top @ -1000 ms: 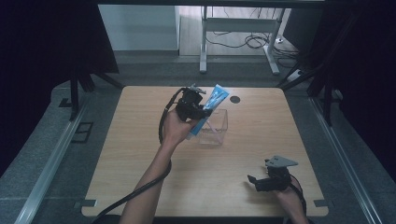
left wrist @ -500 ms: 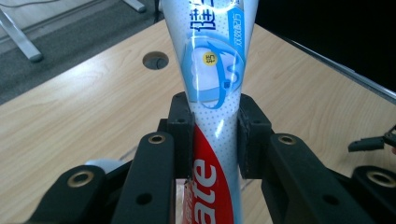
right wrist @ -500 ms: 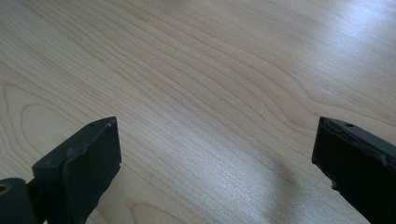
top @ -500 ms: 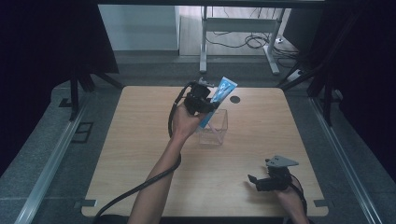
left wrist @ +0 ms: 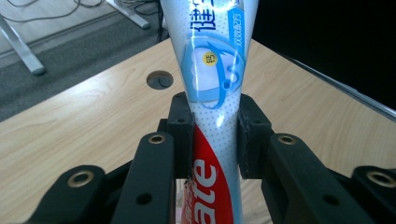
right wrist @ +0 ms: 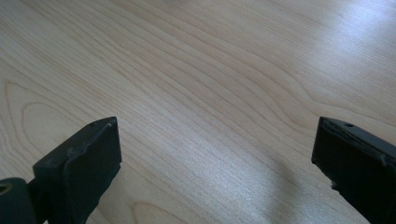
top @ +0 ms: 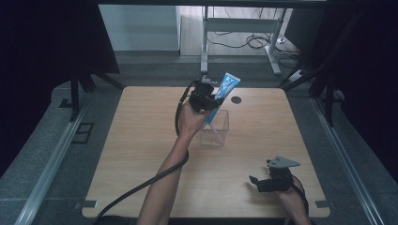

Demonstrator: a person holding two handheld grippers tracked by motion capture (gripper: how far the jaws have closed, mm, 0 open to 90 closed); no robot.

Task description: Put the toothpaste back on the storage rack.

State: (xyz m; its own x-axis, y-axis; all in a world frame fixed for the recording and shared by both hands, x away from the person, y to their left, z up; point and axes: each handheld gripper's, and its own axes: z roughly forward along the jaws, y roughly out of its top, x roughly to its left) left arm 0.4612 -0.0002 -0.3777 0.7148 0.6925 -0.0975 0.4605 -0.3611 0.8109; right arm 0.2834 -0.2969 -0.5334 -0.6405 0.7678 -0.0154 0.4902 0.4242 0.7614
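Left gripper clamped on toothpaste tube, now shifted farther from person than a second ago, tube tilted above clear plastic box. Right gripper unmoved near table front edge, jaws wide, holding nothing.

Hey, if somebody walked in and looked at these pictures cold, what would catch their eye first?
First, the blue, white and red toothpaste tube, clamped between the jaws of the left gripper and held tilted above the clear plastic box at the middle of the wooden table. Next, the right gripper near the table's front right corner, jaws wide apart over bare wood.
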